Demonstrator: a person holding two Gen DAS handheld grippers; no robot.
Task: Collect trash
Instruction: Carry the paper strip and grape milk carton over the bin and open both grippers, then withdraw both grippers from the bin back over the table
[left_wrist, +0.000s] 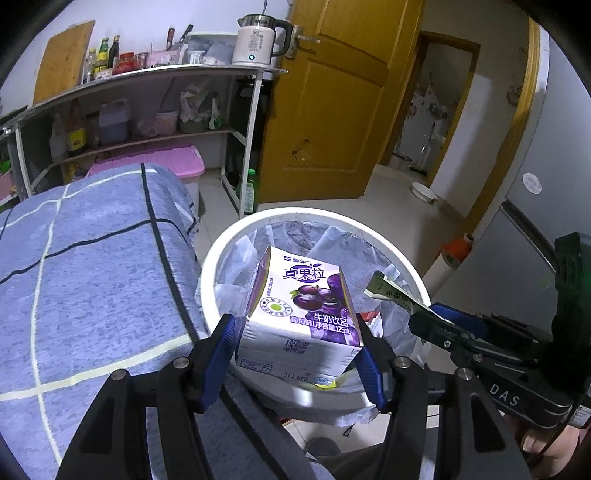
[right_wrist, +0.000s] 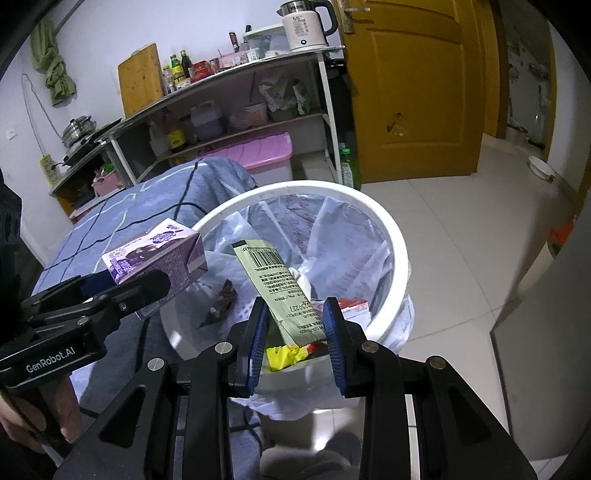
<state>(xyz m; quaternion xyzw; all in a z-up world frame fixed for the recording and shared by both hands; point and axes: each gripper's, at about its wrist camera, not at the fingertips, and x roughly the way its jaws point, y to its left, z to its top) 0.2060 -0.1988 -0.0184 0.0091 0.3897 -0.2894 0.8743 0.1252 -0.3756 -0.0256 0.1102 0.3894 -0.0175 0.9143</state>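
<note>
Tiled kitchen floor (right_wrist: 461, 229), white lined bin (left_wrist: 413, 273) below both grippers, left gripper (left_wrist: 295, 350) clamping purple milk carton (left_wrist: 299, 306), right gripper (right_wrist: 295, 328) pinching green sachet (right_wrist: 273, 280).

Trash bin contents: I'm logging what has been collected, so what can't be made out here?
- Left wrist view: the purple milk carton in the left gripper hides most of the trash bin floor.
- Right wrist view: the green sachet in the right gripper covers part of the bin; the dark scrap is too small to identify.
- The sachet's print is too small to read.
</note>
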